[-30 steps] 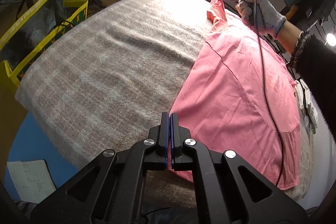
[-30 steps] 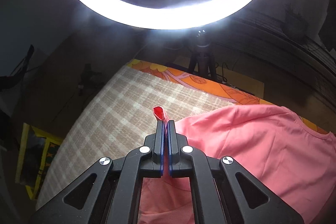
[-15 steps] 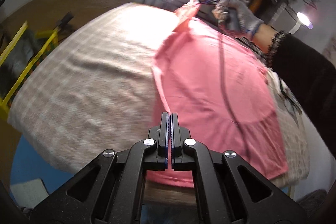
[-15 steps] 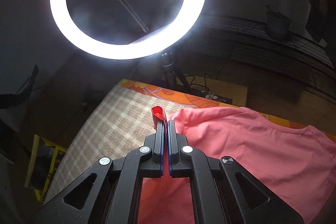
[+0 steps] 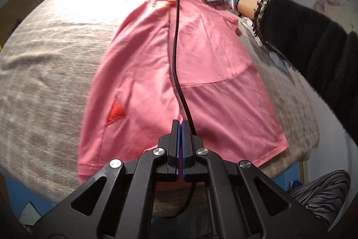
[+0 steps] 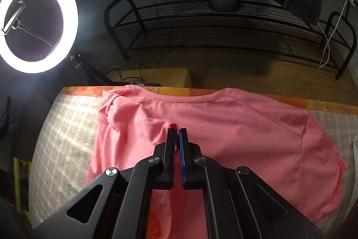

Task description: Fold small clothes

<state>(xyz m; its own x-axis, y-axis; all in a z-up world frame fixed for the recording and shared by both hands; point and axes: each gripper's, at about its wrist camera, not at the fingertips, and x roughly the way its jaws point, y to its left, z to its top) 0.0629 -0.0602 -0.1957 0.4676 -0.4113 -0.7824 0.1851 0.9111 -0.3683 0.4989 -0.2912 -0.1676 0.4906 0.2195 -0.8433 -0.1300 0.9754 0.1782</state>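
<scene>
Pinching pink T-shirt [image 5: 201, 55] fabric, left gripper [image 5: 180, 124] is clamped; right gripper [image 6: 176, 130] jaws opening around a fold ahead.

Ring light [image 6: 38, 21] glares; dim room, fisheye-curved edges, slight motion blur

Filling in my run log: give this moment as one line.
step: side fold of shirt | left hand-held gripper: shut on shirt | right hand-held gripper: opening, fabric between jaws | surface: blanket
</scene>
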